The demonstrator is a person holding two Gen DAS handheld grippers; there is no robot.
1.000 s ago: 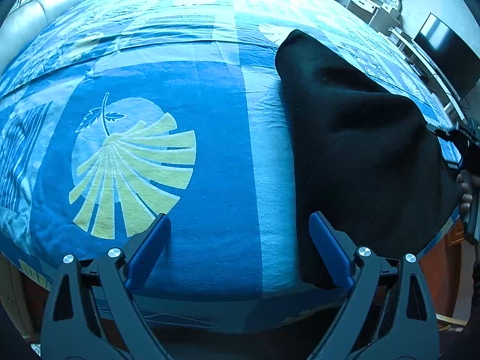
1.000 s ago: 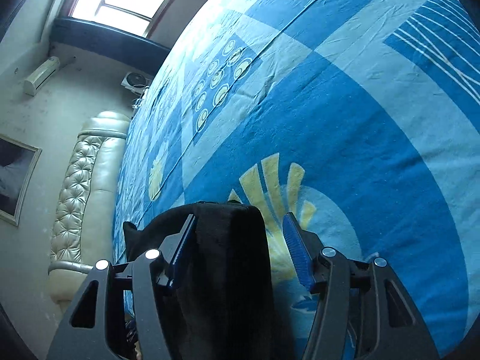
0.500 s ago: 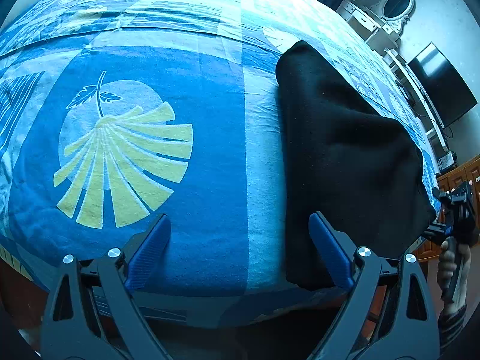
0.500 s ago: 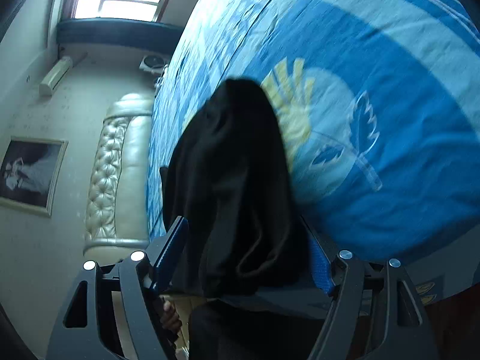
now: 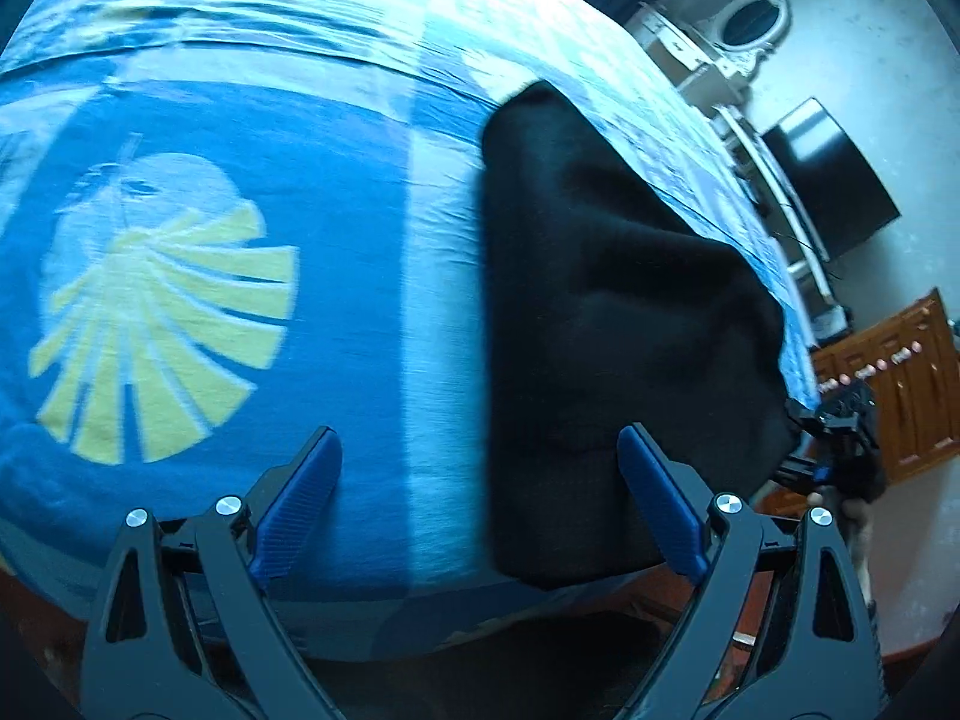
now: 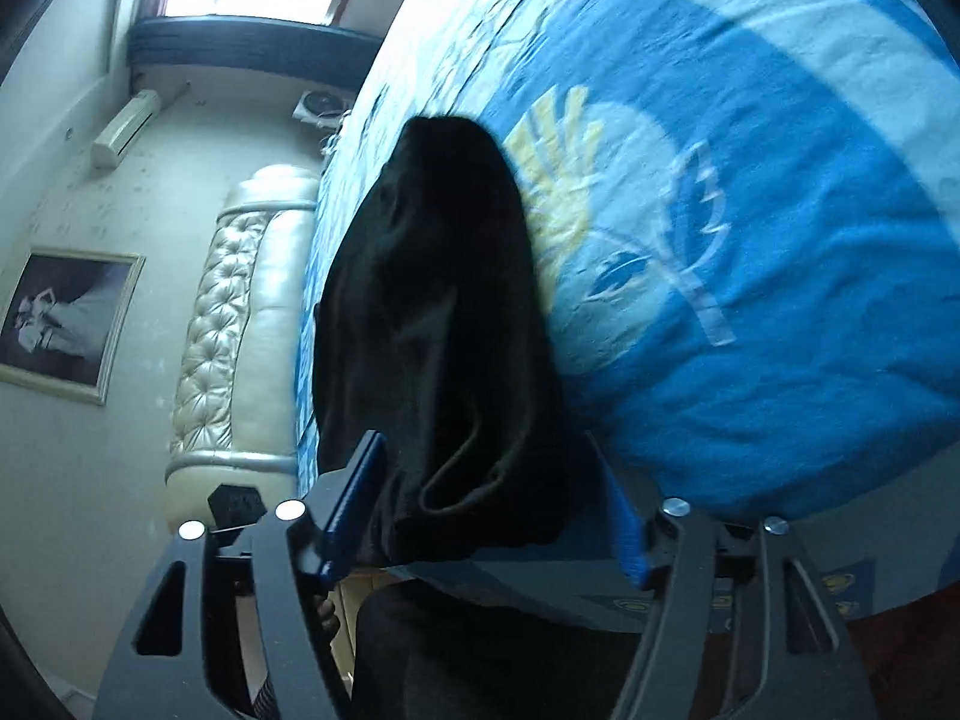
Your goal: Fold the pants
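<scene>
Black pants (image 5: pixel 600 312) lie folded in a long strip on the blue patterned bed sheet (image 5: pixel 336 276), reaching its near edge. My left gripper (image 5: pixel 480 438) is open just above the near edge; its right finger (image 5: pixel 654 498) stands over the pants' near end, without gripping. In the right wrist view the pants (image 6: pixel 444 312) run away from me, their bunched end between the jaws of my right gripper (image 6: pixel 486 450). Those jaws are opening and the right pad (image 6: pixel 624 528) stands off the cloth. The right gripper (image 5: pixel 840 438) also shows at the bed's right edge.
A padded cream headboard (image 6: pixel 240 324) and a framed picture (image 6: pixel 66 324) are on the left in the right wrist view. A white dresser with an oval mirror (image 5: pixel 750 30), a dark screen (image 5: pixel 834 180) and a wooden cabinet (image 5: pixel 900 384) stand beyond the bed's right side.
The right gripper has drawn back to the bed's edge, the pants now stretch out ahead of it, and its jaws have widened. The left gripper has tilted further down.
</scene>
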